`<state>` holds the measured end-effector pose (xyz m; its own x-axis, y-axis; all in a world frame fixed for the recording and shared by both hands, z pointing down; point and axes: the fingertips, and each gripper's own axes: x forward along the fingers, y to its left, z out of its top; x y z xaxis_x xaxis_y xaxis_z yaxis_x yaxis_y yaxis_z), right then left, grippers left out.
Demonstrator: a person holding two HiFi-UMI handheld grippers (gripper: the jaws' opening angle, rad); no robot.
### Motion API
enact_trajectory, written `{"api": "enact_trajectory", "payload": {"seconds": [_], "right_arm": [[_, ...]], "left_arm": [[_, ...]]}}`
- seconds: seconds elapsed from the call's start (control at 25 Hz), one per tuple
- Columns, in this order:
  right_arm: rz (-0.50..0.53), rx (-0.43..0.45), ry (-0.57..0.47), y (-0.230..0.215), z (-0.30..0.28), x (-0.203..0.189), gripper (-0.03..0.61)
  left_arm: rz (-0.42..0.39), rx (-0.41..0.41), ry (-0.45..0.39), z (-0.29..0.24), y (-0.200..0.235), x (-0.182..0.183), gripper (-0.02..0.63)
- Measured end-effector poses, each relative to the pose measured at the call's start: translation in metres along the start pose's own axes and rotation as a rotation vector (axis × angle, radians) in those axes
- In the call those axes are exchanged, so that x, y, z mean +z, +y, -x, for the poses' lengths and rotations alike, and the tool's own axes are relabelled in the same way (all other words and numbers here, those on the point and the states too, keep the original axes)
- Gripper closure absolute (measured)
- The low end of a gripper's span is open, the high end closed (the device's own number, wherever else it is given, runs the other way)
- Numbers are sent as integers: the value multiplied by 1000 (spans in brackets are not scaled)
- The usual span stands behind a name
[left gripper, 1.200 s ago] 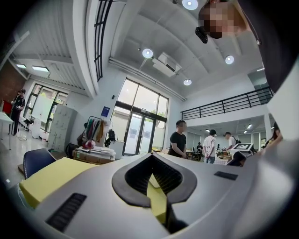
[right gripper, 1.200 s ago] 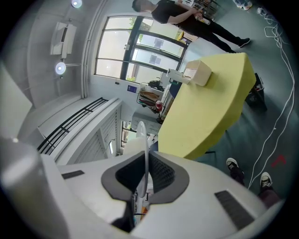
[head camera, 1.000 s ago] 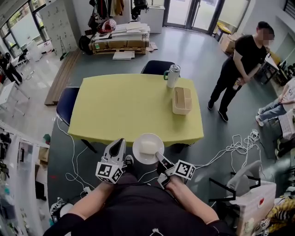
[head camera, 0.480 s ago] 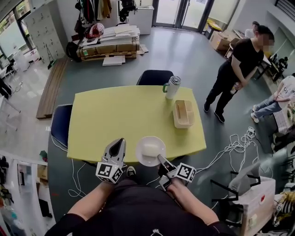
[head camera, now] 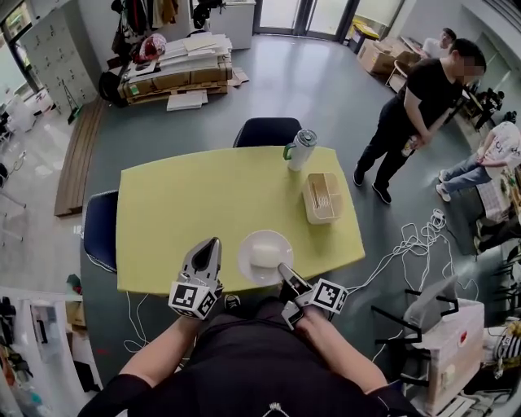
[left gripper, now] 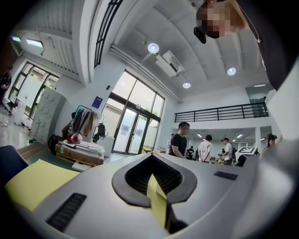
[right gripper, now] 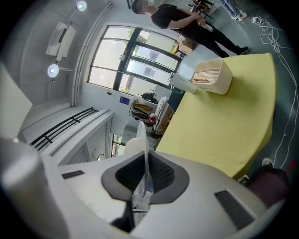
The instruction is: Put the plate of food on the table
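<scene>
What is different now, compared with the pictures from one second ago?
The plate has moved forward from the near edge to over the table, carried by the right gripper, which stays shut on its rim. The left gripper stays beside it, empty; bottle and box unmoved.

A grey floor ran to glass doors at the far end, with a stacked pallet far left (coats hanging beyond it) and white cables trailing at the right.

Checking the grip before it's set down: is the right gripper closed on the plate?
Shut on it: the right gripper has the plate rim pinched between its jaws.
</scene>
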<state>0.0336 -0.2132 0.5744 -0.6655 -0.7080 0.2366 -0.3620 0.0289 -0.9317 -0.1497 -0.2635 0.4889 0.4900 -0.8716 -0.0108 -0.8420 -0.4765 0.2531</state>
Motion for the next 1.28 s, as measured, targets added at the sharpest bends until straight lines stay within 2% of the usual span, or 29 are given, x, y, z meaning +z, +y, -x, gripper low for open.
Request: {"api": "enact_trajectory", "payload": {"seconds": [0.16,0.44,0.84,1.04,1.28], "right_arm": [[26,12,36,-2,-11,13,551],[1,44,80,-6,-23,35,552],[-23,24,63,-53,-33,56,552],[-47,18,83,-76,-44,52,552],[-52,-24,85,-125,-58,51,552]], "left_arm": [[5,27,3,-7,3,0,606],[10,108,-4,-15,3,-1,606],[6,141,16,-18,7,-15,606],[15,174,41,-13,21,-29,606],[2,167,52,-19,37,-49,606]]}}
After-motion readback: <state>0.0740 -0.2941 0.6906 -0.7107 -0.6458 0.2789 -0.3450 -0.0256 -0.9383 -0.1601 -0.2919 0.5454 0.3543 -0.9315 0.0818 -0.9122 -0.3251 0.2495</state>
